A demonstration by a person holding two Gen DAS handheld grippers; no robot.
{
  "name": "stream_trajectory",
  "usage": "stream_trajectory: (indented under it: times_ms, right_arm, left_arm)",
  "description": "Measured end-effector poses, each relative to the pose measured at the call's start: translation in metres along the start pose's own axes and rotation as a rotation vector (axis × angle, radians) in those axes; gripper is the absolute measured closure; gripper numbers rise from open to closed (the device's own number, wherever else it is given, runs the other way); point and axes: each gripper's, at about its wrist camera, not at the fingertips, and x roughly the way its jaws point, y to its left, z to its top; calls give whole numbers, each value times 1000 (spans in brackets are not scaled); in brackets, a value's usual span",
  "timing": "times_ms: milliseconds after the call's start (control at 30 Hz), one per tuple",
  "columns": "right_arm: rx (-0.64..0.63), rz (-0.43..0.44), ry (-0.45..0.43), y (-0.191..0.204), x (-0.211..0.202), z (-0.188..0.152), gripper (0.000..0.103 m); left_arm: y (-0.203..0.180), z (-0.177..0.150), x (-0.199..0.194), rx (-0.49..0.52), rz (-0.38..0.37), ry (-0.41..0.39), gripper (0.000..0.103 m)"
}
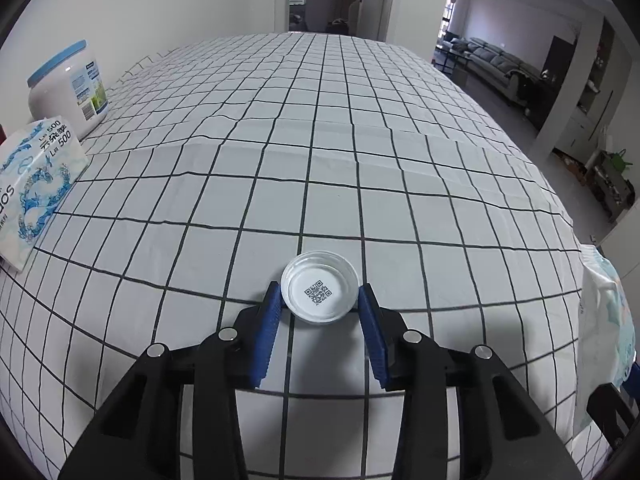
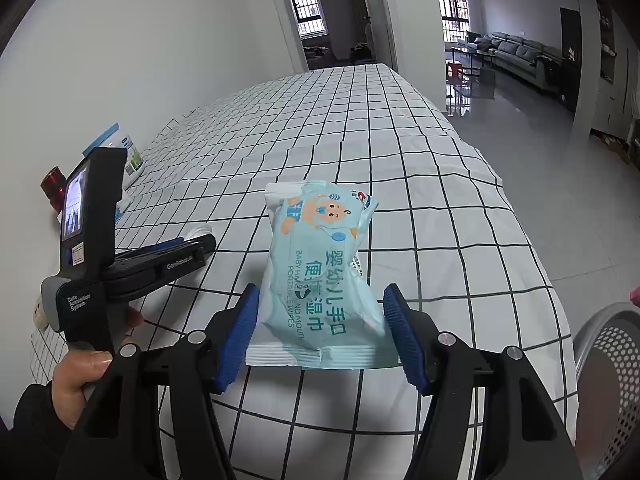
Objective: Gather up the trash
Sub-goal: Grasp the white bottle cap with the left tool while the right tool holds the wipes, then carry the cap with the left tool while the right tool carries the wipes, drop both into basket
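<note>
A small white plastic lid with a QR code inside lies on the checked tablecloth. My left gripper is shut on it, its blue pads touching both sides of the rim. My right gripper is shut on a light blue pack of baby wipes and holds it above the table. The left gripper also shows in the right wrist view, low over the cloth at the left. The wipes pack shows at the right edge of the left wrist view.
A tissue pack and a white tub with a blue lid stand at the table's left side. A red object sits by the wall. A perforated grey bin stands off the table's right edge.
</note>
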Motion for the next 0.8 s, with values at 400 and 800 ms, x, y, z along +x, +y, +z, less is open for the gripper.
stream_trajectory:
  times_ms: [400,800]
  right_arm:
    - [29,-6,-16,-17,-23,-17,42]
    - [115,-63,-46,-79,-71,-51,42]
  left_arm:
    - [-3,-22,-43,16,-11,-70,64]
    - [-83,-70,-103,158,-93,-146,64]
